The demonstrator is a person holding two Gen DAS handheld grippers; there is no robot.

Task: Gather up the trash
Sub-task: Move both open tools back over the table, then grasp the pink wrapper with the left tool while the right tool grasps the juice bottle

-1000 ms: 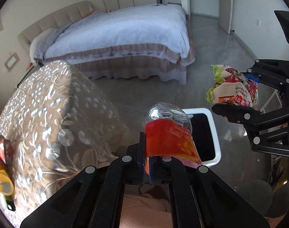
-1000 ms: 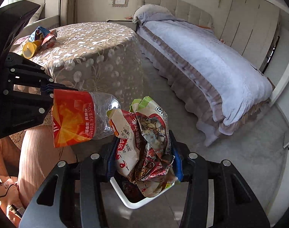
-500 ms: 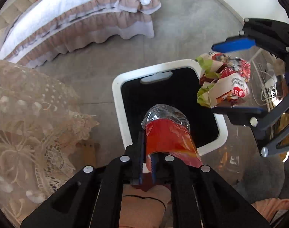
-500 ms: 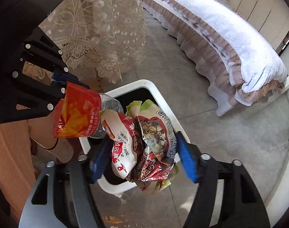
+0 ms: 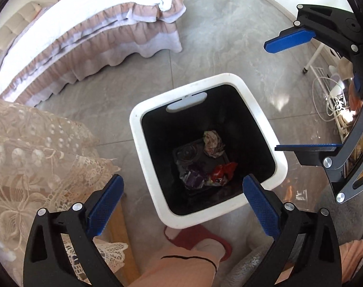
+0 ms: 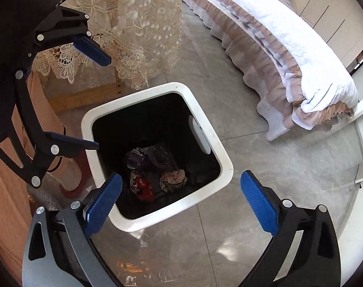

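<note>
Over the bin (image 5: 206,82), the left gripper (image 5: 181,186) and right gripper (image 6: 180,186) hang with jaws just sprung wide and empty, aimed downward so loads drop straight in. Bottle (image 5: 187,154) and wrappers (image 5: 213,140) lie on the bin's floor.

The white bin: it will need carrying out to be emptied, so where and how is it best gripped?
Grip the white bin by its thick rim, coming straight down from above. It stands upright and open, the rim is a flat band all round, and one tong finger can go inside and one outside. The long side away from the grey handle tab looks simplest. This is a judgement.
</note>
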